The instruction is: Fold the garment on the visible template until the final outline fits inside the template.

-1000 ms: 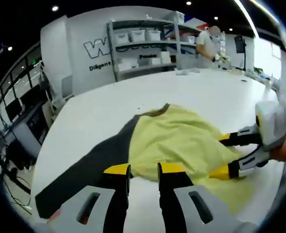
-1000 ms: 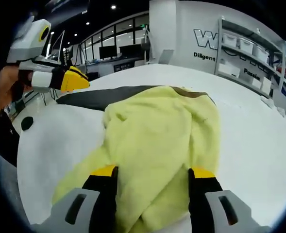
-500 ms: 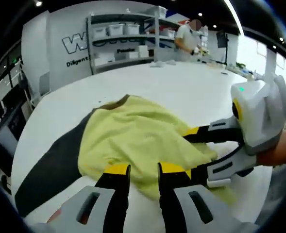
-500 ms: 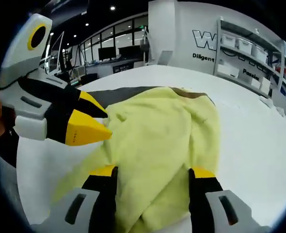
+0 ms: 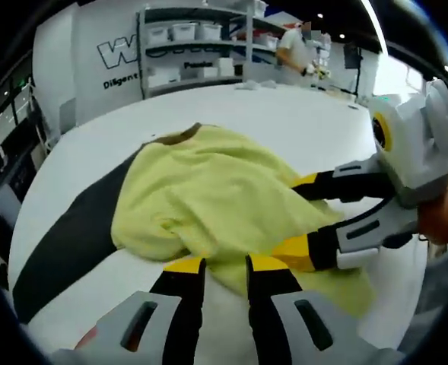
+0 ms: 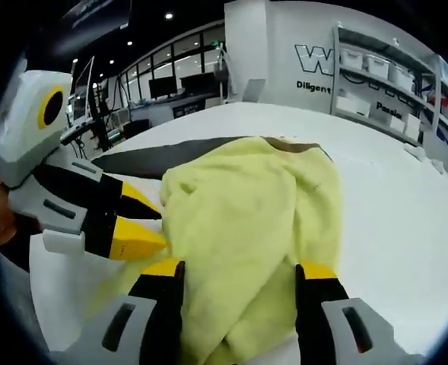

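Left gripper (image 5: pixel 216 265): in the left gripper view its jaws stand close together with a narrow gap, at the near hem of the yellow garment (image 5: pixel 224 198); I cannot tell if cloth is pinched between them.
Right gripper (image 6: pixel 239 270): in the right gripper view its jaws are spread wide, and the bunched cloth lies between them; they do not press on it.
Garment: it lies crumpled on the white bench (image 6: pixel 391 220), partly on the dark template (image 5: pixel 79 236), which reaches out to one side from under it. A brownish collar edge (image 6: pixel 288 143) shows at the far end.
Step in hand: I judge both grippers are taking hold of the near edge for a fold; the fold itself is not yet made.
Next move: it calls for a firm pinch on the hem by both grippers, then lifting and laying the cloth over so its outline comes inside the dark shape.
Far: shelves with white boxes (image 5: pixel 185 30) and a person (image 5: pixel 296 49) at another bench.
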Demonstrator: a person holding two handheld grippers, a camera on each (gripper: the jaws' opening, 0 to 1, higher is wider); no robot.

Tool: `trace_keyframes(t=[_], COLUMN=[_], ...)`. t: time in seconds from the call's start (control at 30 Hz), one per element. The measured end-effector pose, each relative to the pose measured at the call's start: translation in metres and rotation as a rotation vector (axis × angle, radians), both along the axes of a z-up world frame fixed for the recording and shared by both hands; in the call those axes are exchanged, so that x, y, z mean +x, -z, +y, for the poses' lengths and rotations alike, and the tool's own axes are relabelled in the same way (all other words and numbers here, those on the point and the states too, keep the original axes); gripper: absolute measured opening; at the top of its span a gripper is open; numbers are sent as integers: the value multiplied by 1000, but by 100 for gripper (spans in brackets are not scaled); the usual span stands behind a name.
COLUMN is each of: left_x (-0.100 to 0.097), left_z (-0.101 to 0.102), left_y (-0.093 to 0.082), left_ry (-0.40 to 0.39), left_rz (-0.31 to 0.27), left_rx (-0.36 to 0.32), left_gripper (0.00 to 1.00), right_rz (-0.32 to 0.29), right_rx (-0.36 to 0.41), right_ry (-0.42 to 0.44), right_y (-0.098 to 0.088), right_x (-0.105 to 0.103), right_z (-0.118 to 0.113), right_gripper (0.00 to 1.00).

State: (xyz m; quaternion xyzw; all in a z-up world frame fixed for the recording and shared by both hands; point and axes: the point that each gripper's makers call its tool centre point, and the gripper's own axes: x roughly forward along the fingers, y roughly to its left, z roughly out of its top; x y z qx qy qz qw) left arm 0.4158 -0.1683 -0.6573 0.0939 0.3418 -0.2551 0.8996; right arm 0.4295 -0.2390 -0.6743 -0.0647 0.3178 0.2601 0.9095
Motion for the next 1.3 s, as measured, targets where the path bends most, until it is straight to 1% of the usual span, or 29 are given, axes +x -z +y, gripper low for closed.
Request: trace_keyframes(t=[0.17, 0.3, 0.43, 0.5, 0.6, 0.73, 0.77, 0.8, 0.93, 0.97, 1.0, 1.07, 1.3], left_x=[-10, -19, -29, -34, -43, -52, -55, -56, -67, -69, -73, -74, -74], left_z=[2, 2, 2, 4, 5, 4, 3, 2, 0, -2, -6, -9, -14], left_y=[7, 3, -1, 1, 4, 2, 2, 2, 7, 7, 6, 5, 9], left_ry=[-2, 6, 7, 8, -1, 4, -5, -7, -37, -40, -54, -60, -81], left_rz=[25, 23, 32, 38, 63, 73, 91, 97, 149, 157, 178, 185, 207], left_rx=[-8, -14, -33, -33, -51, -56, -80, -87, -137, -157, -199, -217, -241], left_gripper=[17, 17, 17, 17, 17, 17, 17, 17, 18, 18, 18, 18, 19], right_rz=[-12, -28, -46, -55, -64, -83, -88, -92, -104, -107, -108, -108, -107], right_rx=[-4, -2, 5, 10, 20, 33, 35, 37, 50, 54, 56, 56, 63], right_ry=[3, 7, 7, 8, 11, 16, 16, 18, 26, 29, 31, 35, 38], right_y=[-6, -15, -24, -28, -33, -43, -45, -48, -54, -54, -54, -53, -52], right_x=[-1, -2, -8, -10, -13, -19, -20, -21, -26, -27, -28, -29, -29], right_z=[-3, -5, -5, -5, -5, -6, -7, -7, -10, -11, -11, -13, -14], right_gripper=[60, 60, 60, 60, 60, 59, 59, 59, 59, 59, 58, 58, 57])
